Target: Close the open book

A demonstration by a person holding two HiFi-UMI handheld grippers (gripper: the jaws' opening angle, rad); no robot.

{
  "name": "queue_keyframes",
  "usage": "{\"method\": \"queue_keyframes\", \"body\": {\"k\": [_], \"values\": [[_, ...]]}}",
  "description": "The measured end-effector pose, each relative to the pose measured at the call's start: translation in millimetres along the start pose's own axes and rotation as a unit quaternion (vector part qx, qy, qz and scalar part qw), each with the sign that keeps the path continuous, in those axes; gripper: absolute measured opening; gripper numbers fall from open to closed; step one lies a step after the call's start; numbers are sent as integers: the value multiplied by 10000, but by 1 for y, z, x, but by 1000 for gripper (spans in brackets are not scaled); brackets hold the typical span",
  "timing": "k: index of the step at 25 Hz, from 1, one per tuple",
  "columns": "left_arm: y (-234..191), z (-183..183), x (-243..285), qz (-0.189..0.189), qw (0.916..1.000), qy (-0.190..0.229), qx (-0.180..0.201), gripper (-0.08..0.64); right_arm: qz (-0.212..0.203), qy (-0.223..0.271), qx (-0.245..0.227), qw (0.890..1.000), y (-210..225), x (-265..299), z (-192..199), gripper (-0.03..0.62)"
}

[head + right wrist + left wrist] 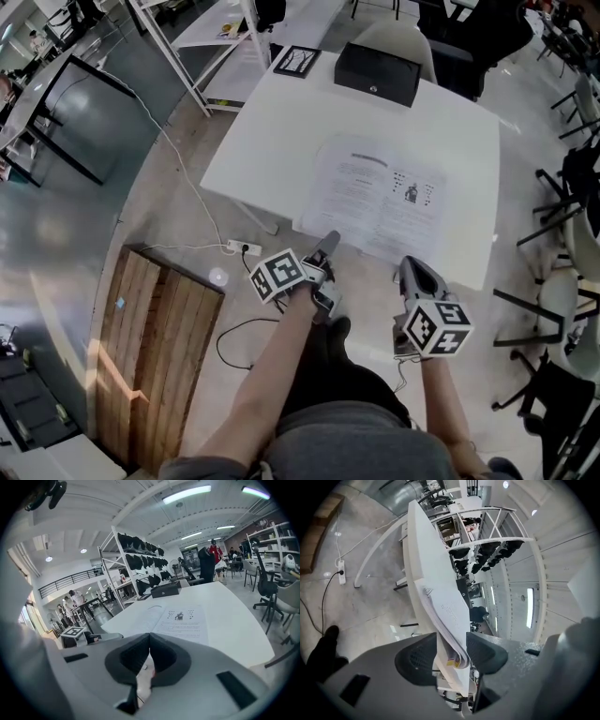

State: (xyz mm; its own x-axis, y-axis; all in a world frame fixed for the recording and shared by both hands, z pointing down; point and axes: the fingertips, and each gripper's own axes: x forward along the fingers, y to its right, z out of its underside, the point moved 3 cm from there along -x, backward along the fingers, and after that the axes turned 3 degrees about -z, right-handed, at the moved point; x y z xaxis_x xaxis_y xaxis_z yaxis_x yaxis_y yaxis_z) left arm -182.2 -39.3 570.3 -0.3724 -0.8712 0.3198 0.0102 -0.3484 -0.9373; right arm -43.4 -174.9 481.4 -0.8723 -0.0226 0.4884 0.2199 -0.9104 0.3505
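Observation:
An open book (375,197) of white printed pages lies flat near the front edge of the white table (281,122). My left gripper (328,242) is at the book's near left corner. In the left gripper view the jaws stand open, one on each side of the curled page edge (457,656), and I see no clamping. My right gripper (410,267) hangs just off the table's front edge, short of the book's right page. Its pads (140,658) meet with nothing between them. The right gripper view shows the book (180,620) ahead on the table.
A black box (377,72) and a square marker card (296,60) sit at the table's far side. On the floor to the left are a power strip (244,247) with cables and a wooden panel (159,356). Chairs (562,300) stand to the right.

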Motion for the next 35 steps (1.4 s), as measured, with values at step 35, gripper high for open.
{"method": "queue_keyframes", "body": {"k": [35], "values": [[58, 7, -3, -487, 9590, -70, 2792, 30, 459, 376, 224, 9980, 27, -37, -1, 5]]}}
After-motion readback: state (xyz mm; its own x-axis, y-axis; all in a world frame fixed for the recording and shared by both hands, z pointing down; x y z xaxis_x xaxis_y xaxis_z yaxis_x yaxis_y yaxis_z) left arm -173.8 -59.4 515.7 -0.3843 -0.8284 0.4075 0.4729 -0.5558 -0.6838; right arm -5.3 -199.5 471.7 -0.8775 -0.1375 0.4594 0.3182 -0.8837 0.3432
